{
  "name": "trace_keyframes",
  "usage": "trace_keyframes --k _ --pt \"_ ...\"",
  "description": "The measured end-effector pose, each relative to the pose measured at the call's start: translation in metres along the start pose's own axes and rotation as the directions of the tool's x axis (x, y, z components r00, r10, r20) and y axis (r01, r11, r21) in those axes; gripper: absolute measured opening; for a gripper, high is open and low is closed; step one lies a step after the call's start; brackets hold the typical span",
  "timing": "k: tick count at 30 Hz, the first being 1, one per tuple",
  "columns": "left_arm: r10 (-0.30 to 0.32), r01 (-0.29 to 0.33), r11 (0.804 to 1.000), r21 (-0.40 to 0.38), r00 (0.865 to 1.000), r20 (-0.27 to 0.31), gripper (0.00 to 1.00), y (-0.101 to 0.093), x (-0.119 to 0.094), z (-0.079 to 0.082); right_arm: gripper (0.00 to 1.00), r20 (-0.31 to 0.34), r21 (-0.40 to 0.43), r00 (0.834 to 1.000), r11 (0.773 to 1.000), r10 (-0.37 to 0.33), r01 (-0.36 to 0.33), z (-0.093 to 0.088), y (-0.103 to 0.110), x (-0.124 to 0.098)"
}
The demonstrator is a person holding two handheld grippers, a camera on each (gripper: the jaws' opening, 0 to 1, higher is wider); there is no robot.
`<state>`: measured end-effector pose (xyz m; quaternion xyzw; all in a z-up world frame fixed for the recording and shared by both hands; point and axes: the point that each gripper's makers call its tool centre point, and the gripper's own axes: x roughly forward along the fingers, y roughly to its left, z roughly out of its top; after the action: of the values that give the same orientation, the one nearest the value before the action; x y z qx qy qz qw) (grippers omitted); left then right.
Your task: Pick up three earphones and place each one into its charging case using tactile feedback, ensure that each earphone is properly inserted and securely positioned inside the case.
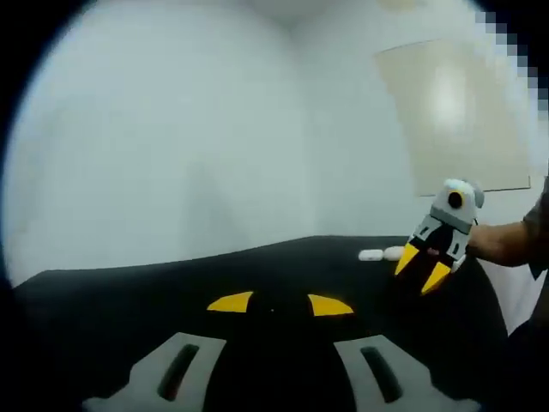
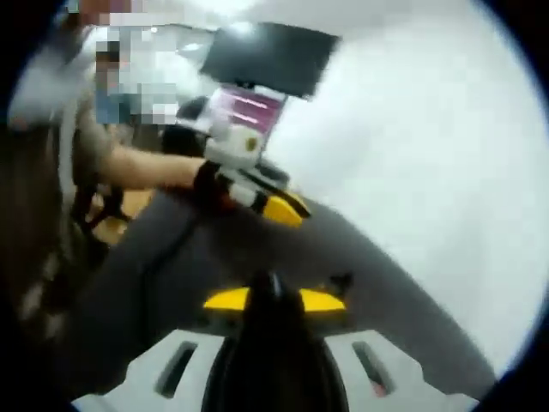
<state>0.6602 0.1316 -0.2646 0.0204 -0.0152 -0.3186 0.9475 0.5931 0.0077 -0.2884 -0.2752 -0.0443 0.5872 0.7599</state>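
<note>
Earphone pieces, two small white items point(image 1: 382, 254), are seen lying side by side on the black table point(image 1: 283, 266) in the left gripper view, near its far edge and just beside the right gripper point(image 1: 424, 269), which enters from the right. Whether they are earphones or cases cannot be told at this size. The right gripper is held by a person's hand point(image 1: 489, 242), and its yellow-tipped fingers point(image 1: 407, 257) are seen slightly parted, pointing down toward the table.

At the bottom of the left gripper view, the left gripper point(image 1: 280, 304) is shown with its yellow fingertips spread apart and nothing between them. Pale walls are seen behind the table, with a beige panel point(image 1: 455, 112) at the upper right.

In the right gripper view, a dark elongated object point(image 2: 271, 330) is shown pinched between the right gripper's yellow fingertips; what it is cannot be told through the blur. A small dark item point(image 2: 341, 281) lies on the table just beyond. The left gripper is seen further off, held by a bare forearm point(image 2: 150, 167).
</note>
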Motion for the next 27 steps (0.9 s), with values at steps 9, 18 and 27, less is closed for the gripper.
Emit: trace_keyframes --k 9,18,27 --pt "-0.312 0.311 0.950 0.036 0.949 0.053 0.15 -0.066 -0.001 0.012 0.20 0.044 -0.064 0.999 0.998 -0.009 0.011 0.002 0.001 -0.002" --pt "-0.534 0.547 0.836 0.040 0.829 -0.165 0.16 -0.115 -0.007 -0.028 0.21 0.103 -0.016 0.994 0.999 -0.027 0.028 -0.001 -0.002 -0.003" --pt "-0.567 0.586 0.810 -0.025 0.771 -0.291 0.16 -0.117 0.000 -0.039 0.21 0.121 -0.035 0.992 0.999 -0.030 0.035 0.000 -0.001 -0.002"
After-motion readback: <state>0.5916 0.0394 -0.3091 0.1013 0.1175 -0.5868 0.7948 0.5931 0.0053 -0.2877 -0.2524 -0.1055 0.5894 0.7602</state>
